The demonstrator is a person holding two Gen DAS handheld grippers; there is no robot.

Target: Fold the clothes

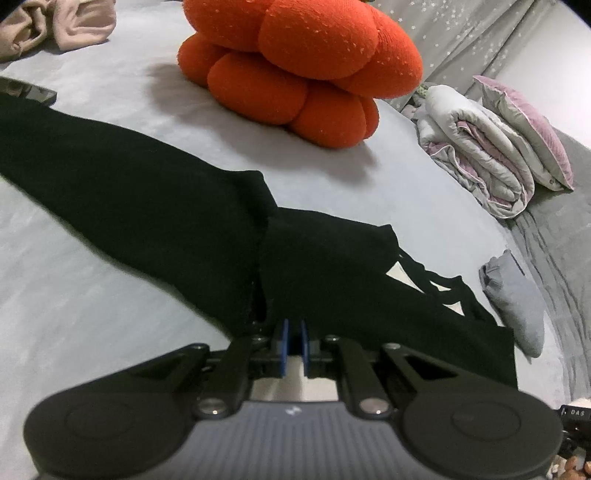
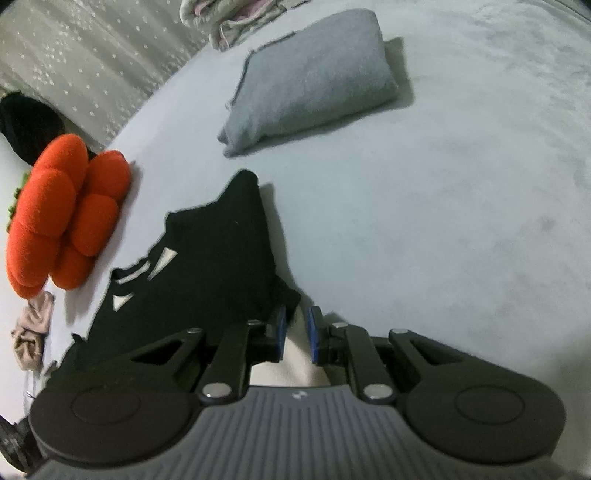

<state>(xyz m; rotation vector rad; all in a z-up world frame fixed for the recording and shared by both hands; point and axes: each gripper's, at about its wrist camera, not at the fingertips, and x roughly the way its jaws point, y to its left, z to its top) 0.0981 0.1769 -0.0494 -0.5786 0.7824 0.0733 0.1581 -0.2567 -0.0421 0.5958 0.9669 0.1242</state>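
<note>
The black knit garment lies spread across the pale grey bed, one sleeve stretched toward its far edge. The left hand-held gripper pinches its near hem, seemingly to lift a fold; the right hand-held gripper stands narrowly parted, empty, beside the cloth

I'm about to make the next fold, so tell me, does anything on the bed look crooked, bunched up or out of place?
The black garment lies unevenly: one long part stretches flat across the bed, while the end near the grippers is bunched in overlapping layers. A pink garment sits crumpled at the far edge. The grey folded piece looks tidy.
</note>
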